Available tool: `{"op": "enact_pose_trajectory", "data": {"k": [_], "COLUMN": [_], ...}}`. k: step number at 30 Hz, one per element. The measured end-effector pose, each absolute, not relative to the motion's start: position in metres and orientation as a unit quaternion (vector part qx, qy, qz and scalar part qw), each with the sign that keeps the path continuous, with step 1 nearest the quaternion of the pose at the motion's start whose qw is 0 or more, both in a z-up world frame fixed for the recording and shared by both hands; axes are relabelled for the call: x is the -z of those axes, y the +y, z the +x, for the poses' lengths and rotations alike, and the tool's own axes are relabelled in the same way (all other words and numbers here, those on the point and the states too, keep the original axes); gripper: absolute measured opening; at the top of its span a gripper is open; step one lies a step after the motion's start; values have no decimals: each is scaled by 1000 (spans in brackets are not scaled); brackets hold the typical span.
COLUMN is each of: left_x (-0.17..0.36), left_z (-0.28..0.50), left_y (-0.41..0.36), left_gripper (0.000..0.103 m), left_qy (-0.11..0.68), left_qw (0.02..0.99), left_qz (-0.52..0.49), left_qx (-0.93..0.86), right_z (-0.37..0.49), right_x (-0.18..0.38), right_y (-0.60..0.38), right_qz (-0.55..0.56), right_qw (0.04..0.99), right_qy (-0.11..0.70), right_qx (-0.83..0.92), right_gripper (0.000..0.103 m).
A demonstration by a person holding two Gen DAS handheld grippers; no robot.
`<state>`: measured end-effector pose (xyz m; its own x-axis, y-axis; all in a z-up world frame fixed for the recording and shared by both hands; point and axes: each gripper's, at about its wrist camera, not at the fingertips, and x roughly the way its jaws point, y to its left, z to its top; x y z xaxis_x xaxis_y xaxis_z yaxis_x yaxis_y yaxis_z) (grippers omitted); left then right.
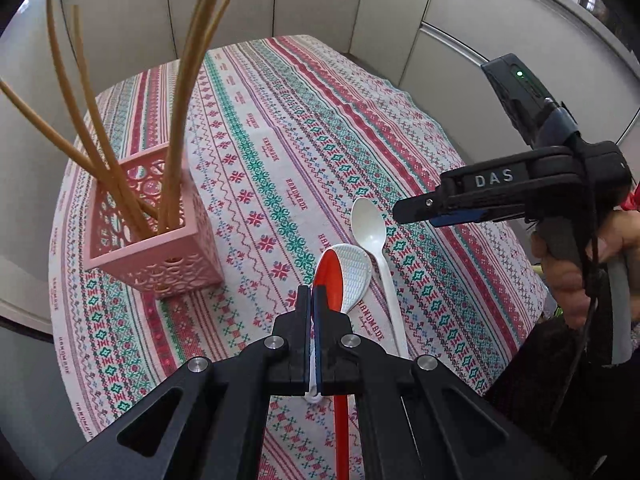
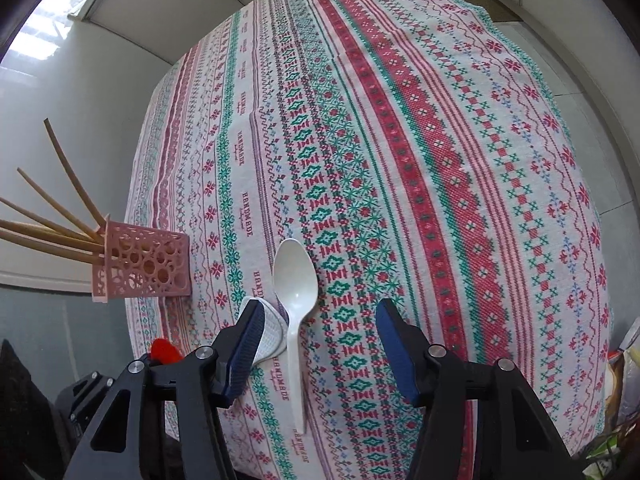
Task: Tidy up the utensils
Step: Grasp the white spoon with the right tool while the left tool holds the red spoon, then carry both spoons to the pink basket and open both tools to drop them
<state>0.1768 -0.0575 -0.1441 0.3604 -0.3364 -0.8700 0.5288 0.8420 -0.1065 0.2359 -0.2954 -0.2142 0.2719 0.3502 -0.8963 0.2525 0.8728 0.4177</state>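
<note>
Smooth white plastic spoon (image 2: 295, 280) lies beside a textured, perhaps ribbed, scoop (image 2: 272, 332).

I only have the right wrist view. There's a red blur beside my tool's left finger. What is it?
Observer: Most likely the red spoon. In the left wrist view it sits right beside the textured white paddle, and its long handle runs back under the left tool.
Operator: Is the left tool holding anything?
Observer: Its jaws are shut on a thin white handle. I cannot tell which utensil the handle belongs to.
</note>
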Motion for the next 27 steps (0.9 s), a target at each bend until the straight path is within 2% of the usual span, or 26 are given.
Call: {"op": "enact_pose_trajectory", "data": {"k": [4,13,19,27], "left_x": [140,136,133,120], "left_z": [173,177,177,180], "left_y": [-42,-19,-17,-8], "left_gripper": [0,0,0,0], "left_qy": [496,498,492,474], "left_qw": [824,829,833,846], "left_qz": [87,67,66,47], "left_qx": [259,245,244,238], "right_z": [253,273,275,253], "right_x": [223,247,245,202], "right_y": [-285,-264,-258,-277], "right_qz": [239,211,186,218], "right_qw": [753,746,761,792], "right_qy": [612,631,622,570], "right_qx": [-30,-19,-15,-24], "right_gripper": [33,11,5,4]}}
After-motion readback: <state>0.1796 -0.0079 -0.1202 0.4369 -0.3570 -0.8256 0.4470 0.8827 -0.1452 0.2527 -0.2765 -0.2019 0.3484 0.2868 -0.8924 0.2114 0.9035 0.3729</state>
